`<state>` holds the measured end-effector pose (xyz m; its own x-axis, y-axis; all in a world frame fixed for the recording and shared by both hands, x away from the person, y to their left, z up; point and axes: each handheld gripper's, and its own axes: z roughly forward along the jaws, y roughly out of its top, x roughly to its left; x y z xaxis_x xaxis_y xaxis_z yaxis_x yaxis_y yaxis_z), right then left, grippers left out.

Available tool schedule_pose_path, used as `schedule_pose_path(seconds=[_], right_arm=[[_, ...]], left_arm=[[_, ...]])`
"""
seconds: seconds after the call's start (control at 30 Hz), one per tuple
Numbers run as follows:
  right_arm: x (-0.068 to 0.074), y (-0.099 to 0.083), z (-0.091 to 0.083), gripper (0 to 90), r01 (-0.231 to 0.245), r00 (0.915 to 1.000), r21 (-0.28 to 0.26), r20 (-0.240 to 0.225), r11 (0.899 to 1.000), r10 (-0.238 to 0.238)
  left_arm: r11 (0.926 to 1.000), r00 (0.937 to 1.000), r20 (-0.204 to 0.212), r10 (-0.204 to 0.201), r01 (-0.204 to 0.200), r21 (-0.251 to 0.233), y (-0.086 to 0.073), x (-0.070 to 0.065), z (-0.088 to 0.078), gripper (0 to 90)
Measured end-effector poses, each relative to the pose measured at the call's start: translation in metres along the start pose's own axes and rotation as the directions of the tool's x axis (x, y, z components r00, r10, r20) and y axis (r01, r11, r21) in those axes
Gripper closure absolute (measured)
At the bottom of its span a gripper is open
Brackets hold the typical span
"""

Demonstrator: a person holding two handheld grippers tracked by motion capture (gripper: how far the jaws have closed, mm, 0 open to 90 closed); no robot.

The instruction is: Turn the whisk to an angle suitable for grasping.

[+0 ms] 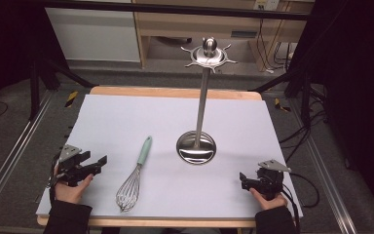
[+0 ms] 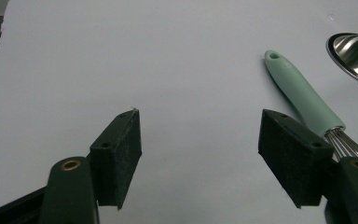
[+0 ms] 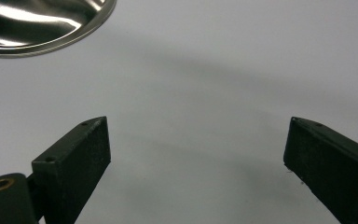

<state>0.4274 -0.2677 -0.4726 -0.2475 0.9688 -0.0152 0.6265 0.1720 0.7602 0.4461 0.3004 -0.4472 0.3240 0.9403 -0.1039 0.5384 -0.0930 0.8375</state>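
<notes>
Both of your grippers sit spread and empty at the near corners of the table, with one whisk and one stand between them.

Your left gripper (image 1: 96, 163) has its jaws wide apart, holding nothing, resting near the front left of the white sheet (image 1: 126, 122); your left hand (image 1: 70, 187) grips it, sleeve cut off by the bottom edge. Your right gripper (image 1: 244, 179) is likewise spread over bare sheet at the front right. In the left gripper view (image 2: 199, 135) the right jaw hides part of the whisk (image 2: 307, 100), whose wires run out of frame. From above, the single whisk (image 1: 135, 173) lies just right of your left gripper, mint handle pointing away from you. One metal stand (image 1: 196, 146) stands upright at centre; its round base is cut off at the edge in both gripper views (image 3: 42, 23). Its top carries short hooks, too small to count.
</notes>
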Motion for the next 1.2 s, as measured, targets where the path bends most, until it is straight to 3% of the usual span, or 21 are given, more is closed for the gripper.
schedule_pose_path(seconds=[0.3, 0.73, 1.2], right_arm=[[-0.002, -0.001, -0.002, 7.7, -0.024, 0.9997, -0.005, 0.004, 1.0, 0.024], [0.002, 0.0, -0.005, 7.9, -0.016, 0.9999, -0.015, 0.002, 1.0, 0.016], [0.005, 0.001, -0.005, 7.8, -0.012, 0.9999, -0.013, -0.004, 1.0, 0.012]], left_arm=[[0.9997, 0.9995, 0.024, 0.021, -0.021, -0.008, 0.005, -0.012, -0.003, 29.0], [0.9991, 0.997, 0.066, 0.042, -0.041, -0.009, 0.014, -0.029, -0.004, 28.8], [0.995, 0.9896, 0.105, 0.099, -0.1, 0.005, 0.029, -0.055, 0.002, 27.8]])
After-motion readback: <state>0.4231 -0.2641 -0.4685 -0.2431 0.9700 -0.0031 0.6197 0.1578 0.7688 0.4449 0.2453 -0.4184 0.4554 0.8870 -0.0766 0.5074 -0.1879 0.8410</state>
